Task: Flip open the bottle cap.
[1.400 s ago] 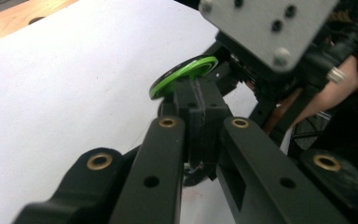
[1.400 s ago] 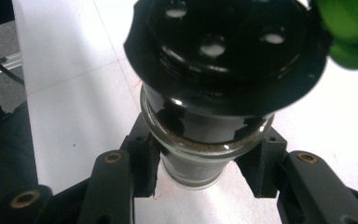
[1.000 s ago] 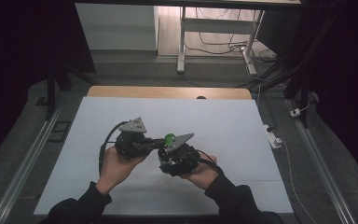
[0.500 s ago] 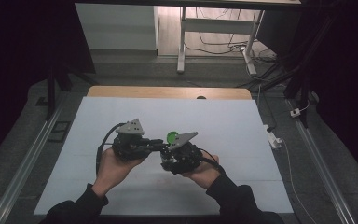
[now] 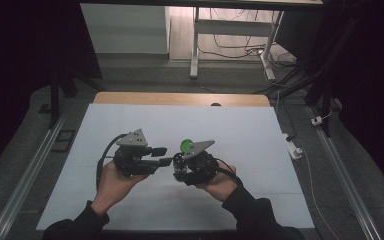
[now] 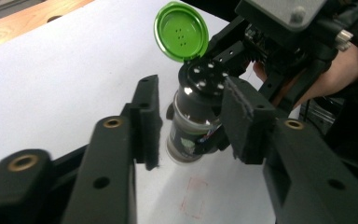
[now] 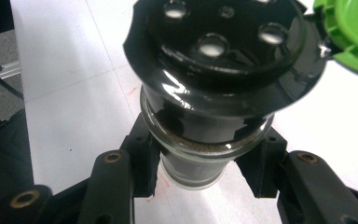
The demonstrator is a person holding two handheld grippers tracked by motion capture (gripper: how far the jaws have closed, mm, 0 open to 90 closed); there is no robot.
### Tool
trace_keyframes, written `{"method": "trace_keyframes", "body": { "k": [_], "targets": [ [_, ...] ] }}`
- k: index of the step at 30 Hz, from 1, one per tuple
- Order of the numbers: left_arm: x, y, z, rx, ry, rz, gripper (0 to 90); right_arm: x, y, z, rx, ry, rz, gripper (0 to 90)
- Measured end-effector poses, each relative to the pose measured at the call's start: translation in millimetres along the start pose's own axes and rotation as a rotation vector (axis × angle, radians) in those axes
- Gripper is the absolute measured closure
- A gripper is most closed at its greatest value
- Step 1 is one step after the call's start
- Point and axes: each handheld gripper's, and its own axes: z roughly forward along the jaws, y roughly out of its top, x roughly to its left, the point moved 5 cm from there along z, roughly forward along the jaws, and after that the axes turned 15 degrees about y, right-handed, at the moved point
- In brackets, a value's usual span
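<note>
Right gripper (image 5: 179, 167) clamped on the glass body of a small shaker jar (image 6: 196, 116), held just above the counter (image 5: 240, 135); in the right gripper view both pads press the jar (image 7: 200, 154) below its black sifter top. Green flip lid (image 6: 181, 31) stands open, hinged back, sifter holes exposed. Left gripper (image 6: 191, 119) has its jaws apart, either side of the jar's top without touching; they have just been opening, the jar between them but not gripped. In the high view the left gripper (image 5: 164, 155) sits just beside the jar, the lid (image 5: 185, 145) showing green between the two grippers.

Step, judged: lid has been flipped open and the left gripper is letting go. Next move probably calls for backing the left gripper clear of the lid, then tilting the jar with the right to shake out contents, keeping the hinge from snapping back.

Writing: jar label (image 6: 186, 140) is partly visible but too small and dark to read. Faint red rectangle mark (image 6: 193, 198) on the counter, no text.
</note>
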Motion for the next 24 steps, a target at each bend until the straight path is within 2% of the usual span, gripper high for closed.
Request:
{"method": "trace_keyframes", "body": {
  "k": [4, 13, 20, 24],
  "targets": [
    [0.2, -4.1, -4.9, 0.0, 0.005, 0.0, 52.4, 0.2, 0.3, -1.3, -0.003, -0.001, -0.005, 53.1],
    [-4.4, -15.0, -17.5, -0.011, 0.017, 0.006, 34.2, 0.2, 1.2, -3.9, -0.011, 0.003, -0.012, 53.1],
    [-5.2, -29.0, -28.1, -0.019, 0.021, -0.009, 24.0, -0.5, 1.3, -6.8, -0.023, -0.004, 0.005, 53.1],
    [-3.9, -40.5, -35.2, -0.017, 0.033, -0.041, 19.7, -2.9, 1.2, -9.0, -0.028, -0.007, 0.014, 53.1]
  ]
}}
